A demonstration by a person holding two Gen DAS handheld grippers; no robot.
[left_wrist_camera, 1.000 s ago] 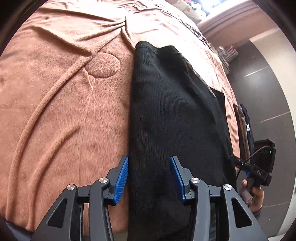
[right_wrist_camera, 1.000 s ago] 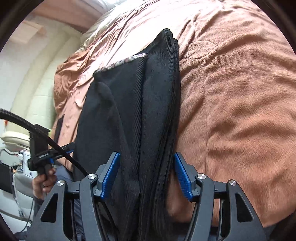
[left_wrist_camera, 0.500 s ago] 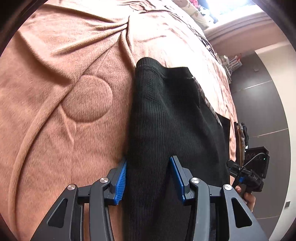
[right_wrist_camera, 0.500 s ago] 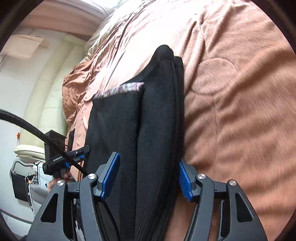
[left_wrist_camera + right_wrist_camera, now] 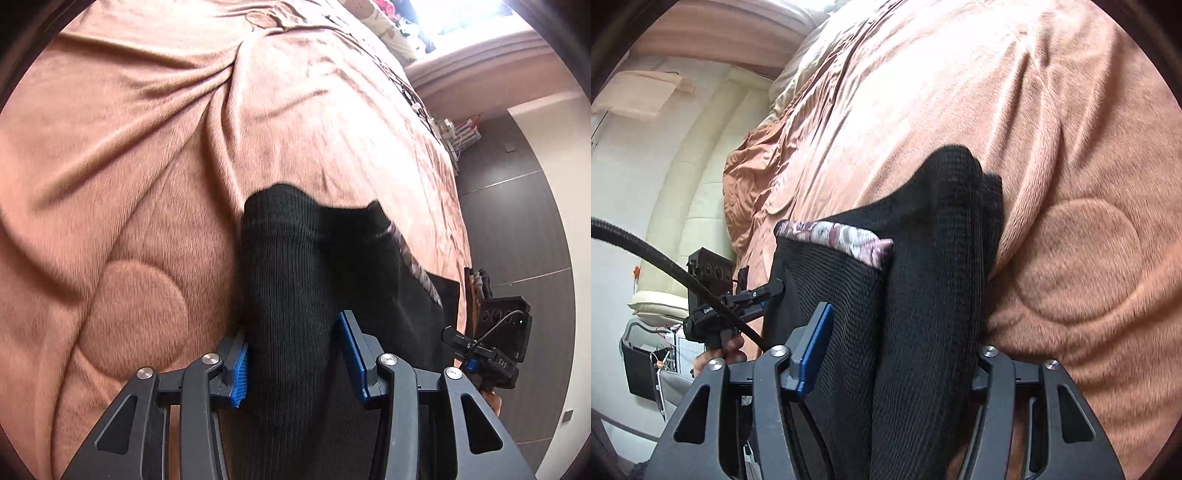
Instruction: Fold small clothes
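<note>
Now both grippers have just been closing: the left gripper (image 5: 293,354) and right gripper (image 5: 897,354) pinch the black garment (image 5: 295,266). Pull together, evenly, over the blanket (image 5: 129,147).

This is a bedroom in a home. A bed (image 5: 155,155) fills most of both views, spread with a plush, rust-pink blanket (image 5: 1052,155) stitched with quilted circles and rumpled into soft folds. At its far end in the right wrist view lie a pale pillow (image 5: 798,70) and a cream padded headboard (image 5: 698,206) against a light wall. The left wrist view shows a bright window (image 5: 465,18) behind a patterned pillow (image 5: 388,26), a curved pink ledge (image 5: 491,77) beneath it, and dark grey wall panels (image 5: 517,236) with a small rack (image 5: 461,133) of oddments standing at the bedside.
</note>
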